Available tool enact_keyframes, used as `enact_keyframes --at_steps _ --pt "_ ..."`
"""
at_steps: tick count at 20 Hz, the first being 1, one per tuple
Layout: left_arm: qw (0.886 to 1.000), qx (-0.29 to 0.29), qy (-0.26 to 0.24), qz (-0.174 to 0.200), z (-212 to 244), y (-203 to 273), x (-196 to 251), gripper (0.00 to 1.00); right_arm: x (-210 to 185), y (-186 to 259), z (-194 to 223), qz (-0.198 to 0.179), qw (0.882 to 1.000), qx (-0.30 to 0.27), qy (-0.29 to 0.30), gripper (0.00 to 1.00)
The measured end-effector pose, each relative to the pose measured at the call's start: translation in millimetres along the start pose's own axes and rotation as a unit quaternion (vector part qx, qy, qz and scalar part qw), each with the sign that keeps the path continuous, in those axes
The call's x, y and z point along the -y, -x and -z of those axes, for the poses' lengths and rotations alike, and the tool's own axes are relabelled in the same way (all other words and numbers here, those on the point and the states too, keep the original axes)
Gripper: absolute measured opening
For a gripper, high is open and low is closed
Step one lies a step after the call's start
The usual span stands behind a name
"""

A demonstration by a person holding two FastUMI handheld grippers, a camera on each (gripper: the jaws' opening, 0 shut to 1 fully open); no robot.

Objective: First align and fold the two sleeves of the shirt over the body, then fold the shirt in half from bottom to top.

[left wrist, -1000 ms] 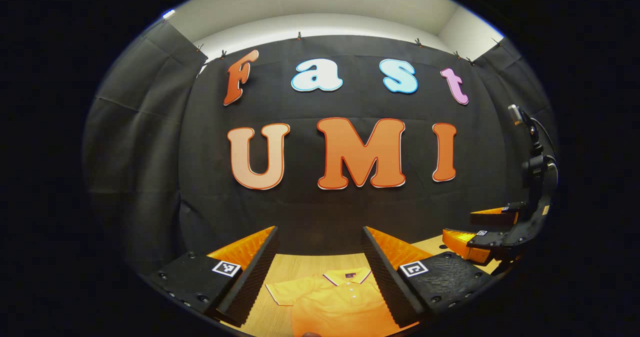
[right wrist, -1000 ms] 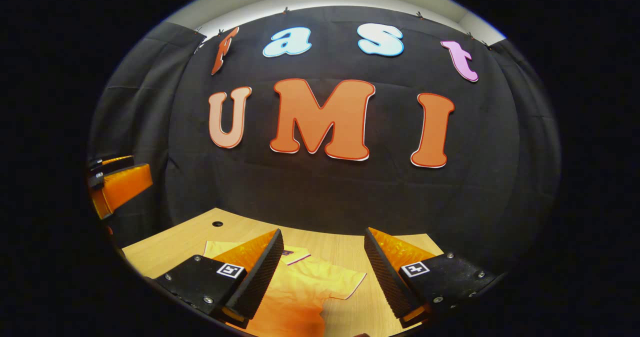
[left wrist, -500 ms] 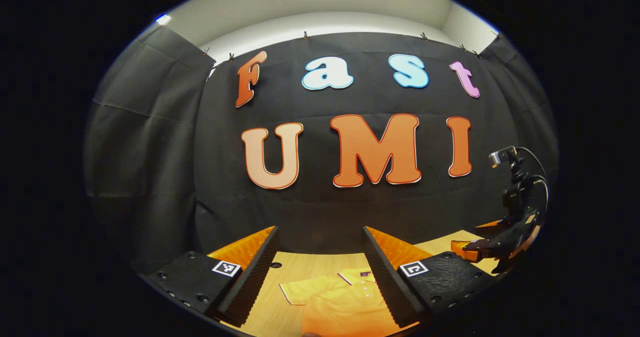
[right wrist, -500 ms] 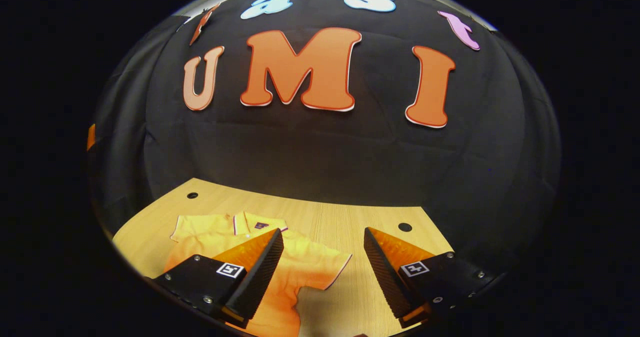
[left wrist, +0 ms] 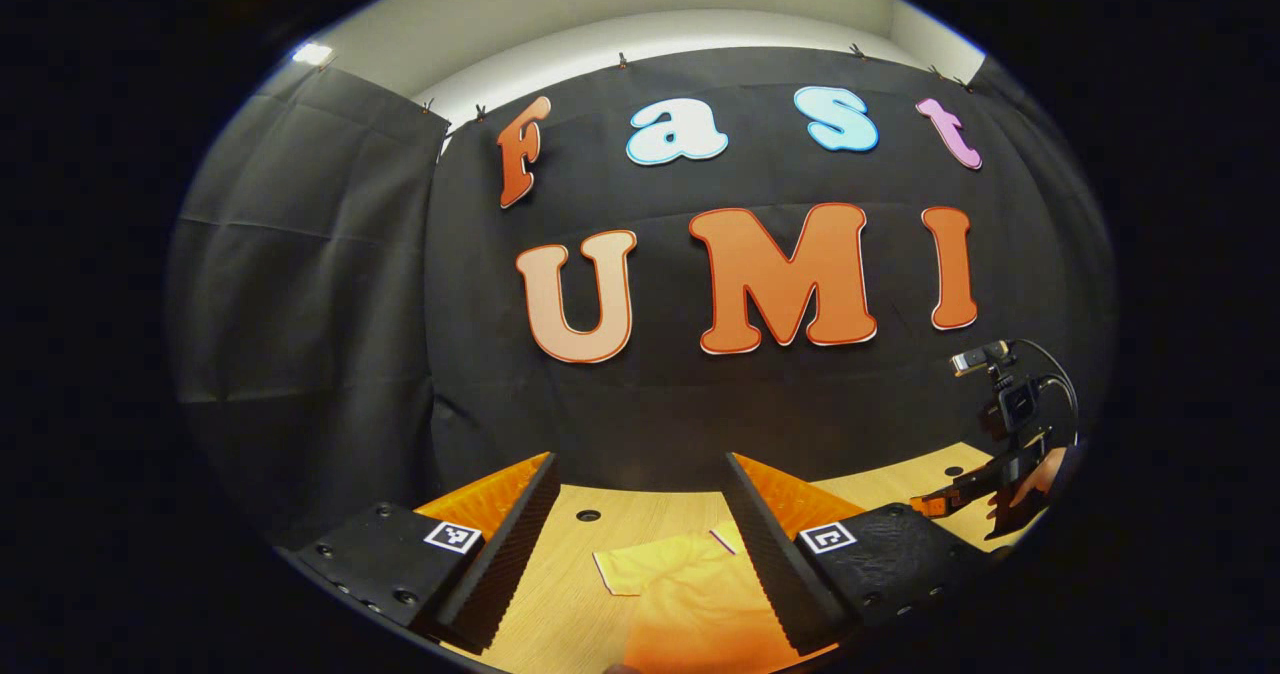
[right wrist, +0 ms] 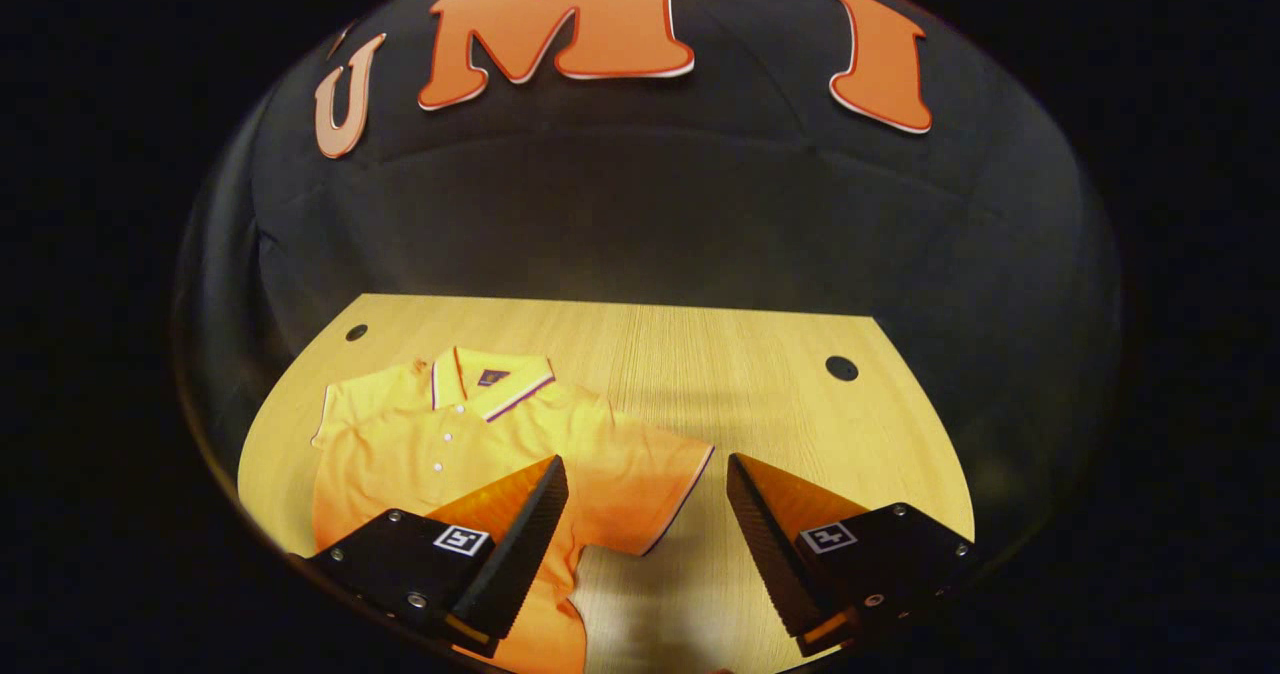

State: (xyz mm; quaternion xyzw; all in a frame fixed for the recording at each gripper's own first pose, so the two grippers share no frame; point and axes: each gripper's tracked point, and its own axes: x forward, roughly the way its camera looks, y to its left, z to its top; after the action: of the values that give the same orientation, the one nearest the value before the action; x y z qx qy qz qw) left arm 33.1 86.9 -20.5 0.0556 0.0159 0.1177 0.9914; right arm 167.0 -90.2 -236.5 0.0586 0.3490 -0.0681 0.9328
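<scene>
An orange polo shirt [right wrist: 470, 444] with a striped collar lies flat on the wooden table [right wrist: 720, 354], both short sleeves spread out. In the right gripper view my right gripper [right wrist: 645, 529] hangs open above the shirt's right sleeve [right wrist: 650, 479], touching nothing. In the left gripper view my left gripper [left wrist: 640, 539] is open above the shirt [left wrist: 690, 594], with its left sleeve [left wrist: 625, 569] between the fingers and nothing held. The right gripper [left wrist: 985, 489] and the hand holding it show at the far right of that view.
The table has round cable holes [right wrist: 841, 367] near its back corners [right wrist: 356, 332]. Black cloth walls close the booth behind and at both sides. Bare wood lies to the right of the shirt.
The right gripper view has tilted down, and more of the table and the whole upper shirt show now. The left gripper has turned left, toward the left sleeve. Both stay open.
</scene>
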Motion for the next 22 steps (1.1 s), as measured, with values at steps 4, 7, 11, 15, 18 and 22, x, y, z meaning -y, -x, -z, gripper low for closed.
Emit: enact_keyframes --at_steps 4,7,11,15,18,22 --pt "1.0 -0.016 -0.011 -0.021 6.1 4.9 -3.4 0.98 10.2 -30.7 17.9 -0.001 0.998 -0.067 -0.008 0.96" --pt "0.998 -0.033 -0.024 -0.044 10.8 9.2 -10.1 1.0 11.7 -50.9 40.0 -0.018 0.99 -0.135 -0.041 0.96" --pt "0.996 -0.049 -0.025 -0.073 11.7 17.6 -14.1 0.99 18.0 -73.7 57.7 -0.026 0.979 -0.187 -0.074 0.88" --pt "0.994 -0.056 -0.027 -0.09 13.8 26.2 -18.6 1.0 19.2 -91.1 66.1 -0.02 0.971 -0.231 -0.065 0.87" --pt "0.993 -0.062 -0.028 -0.098 15.6 27.4 -19.3 1.0 21.7 -105.4 79.2 -0.007 0.962 -0.265 -0.058 0.78" --pt "0.991 -0.065 -0.027 -0.112 13.8 31.1 -21.4 0.99 20.7 -116.0 94.9 0.016 0.953 -0.297 -0.05 0.63"
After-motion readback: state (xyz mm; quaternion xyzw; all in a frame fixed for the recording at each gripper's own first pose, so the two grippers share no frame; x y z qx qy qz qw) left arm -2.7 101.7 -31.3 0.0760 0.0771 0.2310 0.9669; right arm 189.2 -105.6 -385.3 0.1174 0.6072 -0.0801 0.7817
